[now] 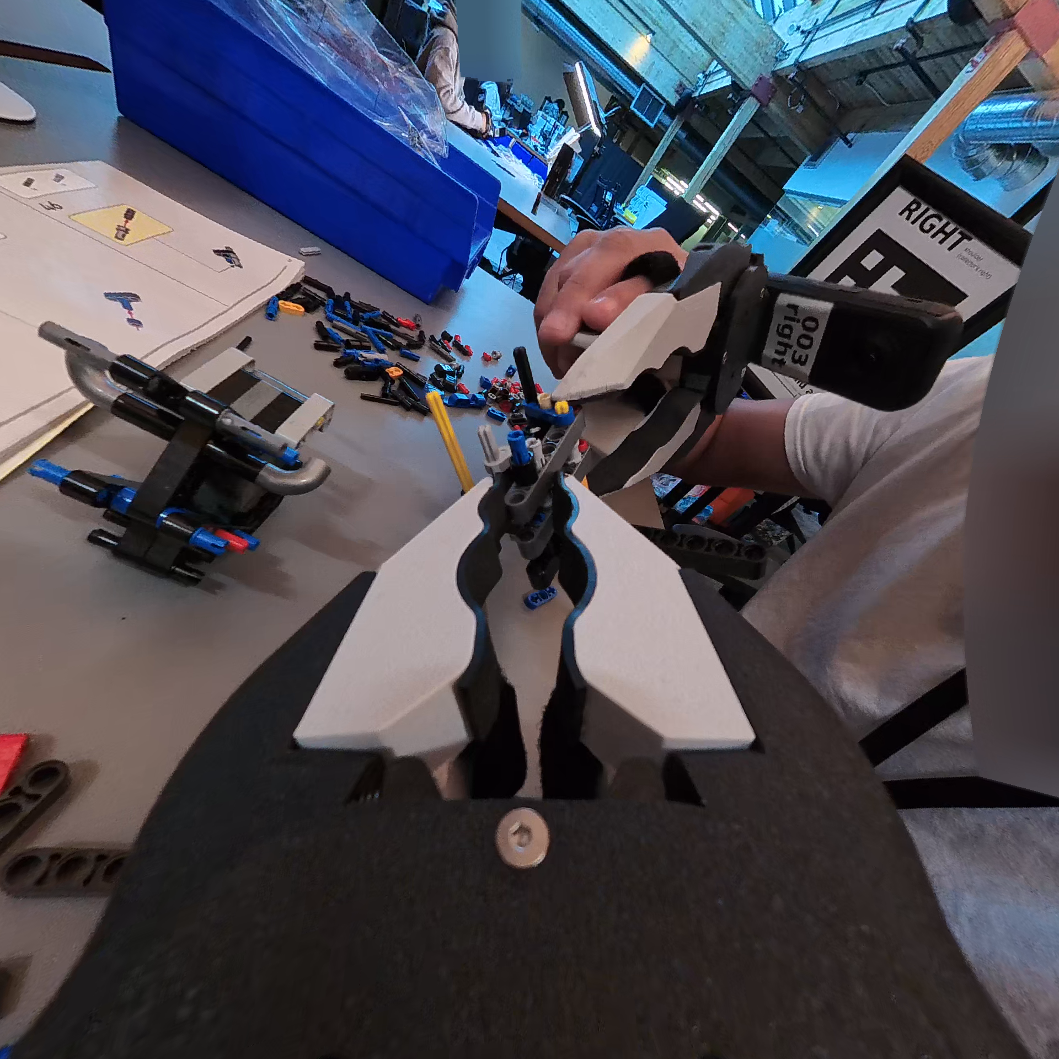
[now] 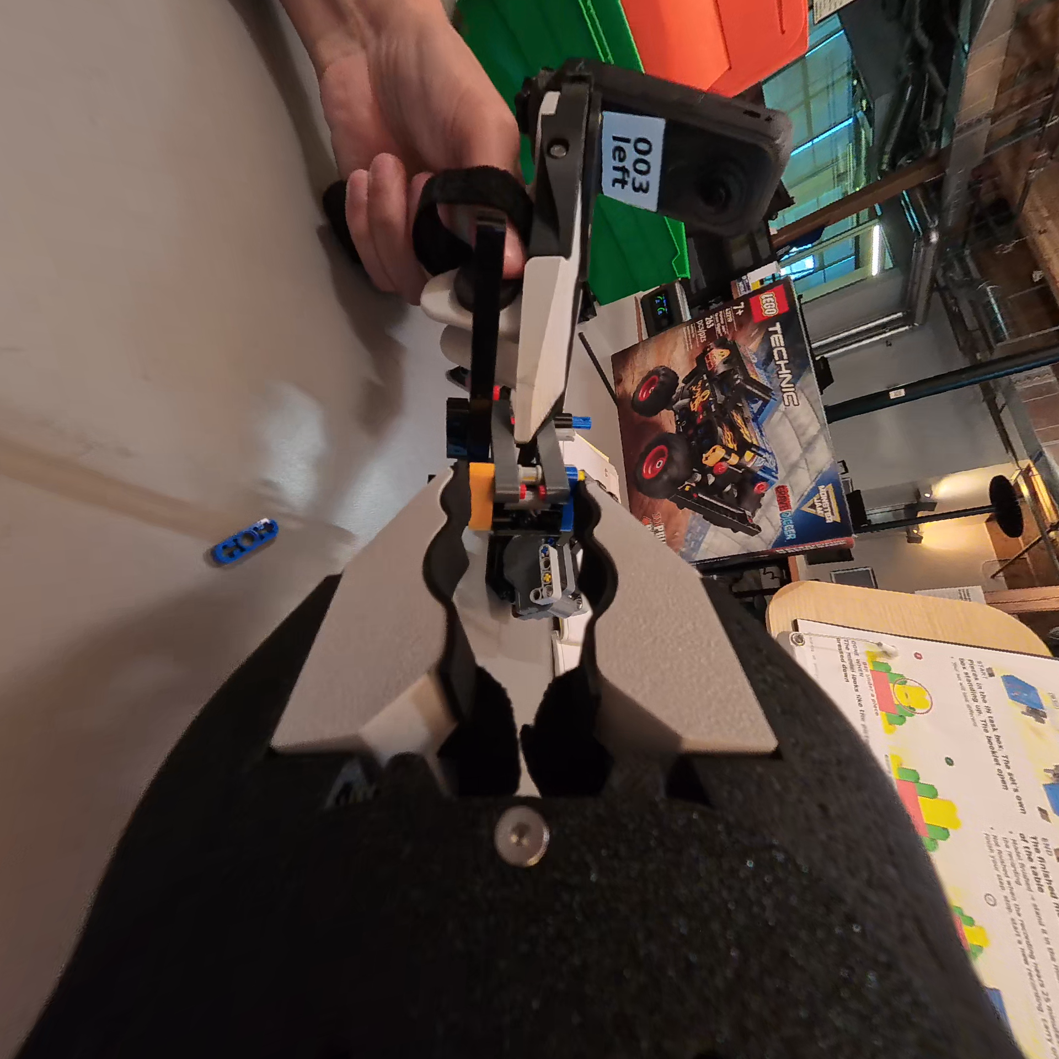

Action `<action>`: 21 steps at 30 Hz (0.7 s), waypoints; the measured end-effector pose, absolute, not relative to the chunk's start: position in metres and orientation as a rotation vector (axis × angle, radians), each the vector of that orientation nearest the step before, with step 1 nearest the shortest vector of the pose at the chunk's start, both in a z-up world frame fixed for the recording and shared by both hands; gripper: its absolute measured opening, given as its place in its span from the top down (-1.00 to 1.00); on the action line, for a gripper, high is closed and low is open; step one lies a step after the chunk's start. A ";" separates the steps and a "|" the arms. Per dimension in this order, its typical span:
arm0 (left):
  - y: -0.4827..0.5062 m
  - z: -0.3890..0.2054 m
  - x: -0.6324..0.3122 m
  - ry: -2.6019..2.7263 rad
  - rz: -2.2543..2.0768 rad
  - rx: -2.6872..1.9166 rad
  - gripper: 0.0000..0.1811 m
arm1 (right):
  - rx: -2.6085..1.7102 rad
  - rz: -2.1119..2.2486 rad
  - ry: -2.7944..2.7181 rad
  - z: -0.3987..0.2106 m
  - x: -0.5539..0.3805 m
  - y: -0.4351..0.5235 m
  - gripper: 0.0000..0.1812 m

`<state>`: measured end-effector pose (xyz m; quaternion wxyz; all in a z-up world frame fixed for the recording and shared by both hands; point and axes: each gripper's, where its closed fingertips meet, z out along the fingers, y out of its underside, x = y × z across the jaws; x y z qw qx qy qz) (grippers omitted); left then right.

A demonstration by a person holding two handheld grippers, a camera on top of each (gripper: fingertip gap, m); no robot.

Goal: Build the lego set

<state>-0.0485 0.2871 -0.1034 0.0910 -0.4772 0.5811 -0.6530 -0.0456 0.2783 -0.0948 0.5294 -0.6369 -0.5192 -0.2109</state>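
1. The left gripper (image 1: 526,504) is clenched on the lower part of a small grey, black and blue lego assembly (image 1: 530,487) and holds it above the grey table (image 1: 86,630), close to the table's near edge.
2. The right gripper (image 2: 518,487) grasps the same lego assembly (image 2: 521,516) from the other side, so both tools meet on it and little room stays between them.
3. One small blue lego link (image 1: 540,597) lies alone on the table just under the assembly.
4. To the left, well apart, one bigger black and blue lego module (image 1: 189,458) stands on open table.
5. Behind it lies an open instruction booklet (image 1: 114,275), and beside it a scatter of many small loose pieces (image 1: 389,355).
6. Farthest, one blue bin (image 1: 275,132) closes the table's back side.
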 end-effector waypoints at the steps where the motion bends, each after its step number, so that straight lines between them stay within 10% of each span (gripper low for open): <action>1: 0.287 -0.104 -0.049 1.731 -1.937 -1.421 0.86 | -1.528 -0.508 -1.244 -0.096 -0.045 0.278 0.61; 21: 0.299 -0.100 -0.046 1.697 -1.934 -1.395 0.86 | -1.718 0.127 -0.735 -0.059 0.005 0.287 0.61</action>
